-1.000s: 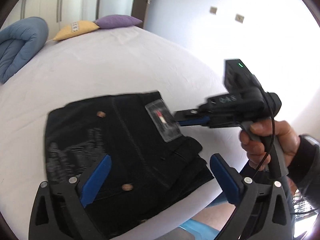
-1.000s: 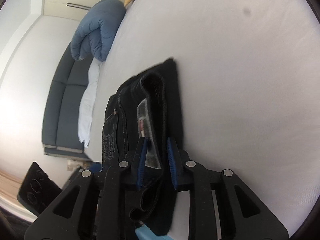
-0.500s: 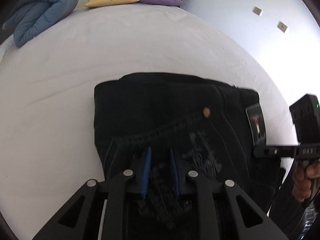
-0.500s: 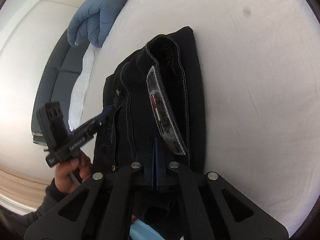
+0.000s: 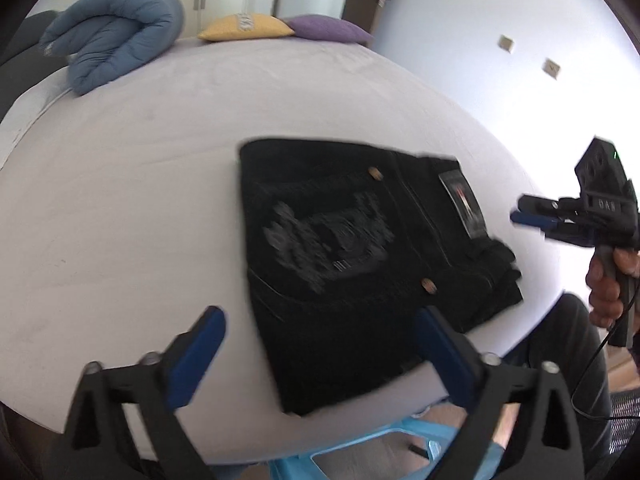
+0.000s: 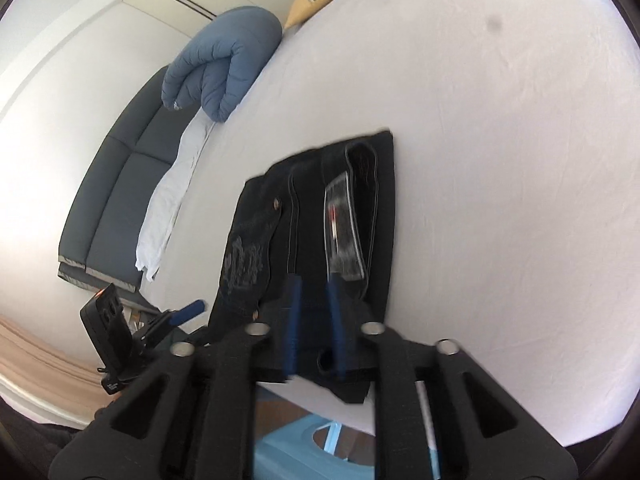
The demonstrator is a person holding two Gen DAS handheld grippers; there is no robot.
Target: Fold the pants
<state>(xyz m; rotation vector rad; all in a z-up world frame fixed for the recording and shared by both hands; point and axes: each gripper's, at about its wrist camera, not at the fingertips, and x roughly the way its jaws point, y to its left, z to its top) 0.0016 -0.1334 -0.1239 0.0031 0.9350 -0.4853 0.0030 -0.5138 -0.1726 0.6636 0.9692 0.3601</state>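
The black pants point(image 5: 352, 264) lie folded in a compact rectangle near the front edge of the white bed point(image 5: 160, 160), grey print and label patch facing up. My left gripper point(image 5: 320, 344) is open and empty, raised above the pants' near edge. My right gripper point(image 6: 314, 300) hovers over the waistband end of the pants point(image 6: 320, 232); its blue fingers stand a small gap apart with nothing between them. The right gripper also shows in the left wrist view point(image 5: 532, 220), off the bed's right edge, apart from the pants. The left gripper shows in the right wrist view point(image 6: 188, 312).
A rolled blue duvet point(image 5: 112, 32), a yellow pillow point(image 5: 244, 26) and a purple pillow point(image 5: 324, 30) lie at the far end of the bed. A dark sofa point(image 6: 116, 176) stands beside the bed. A light blue stool point(image 6: 304, 452) is below the front edge.
My left gripper has opened and lifted back off the pants. My right gripper has opened a little and pulled back from the waistband. The pants lie still.
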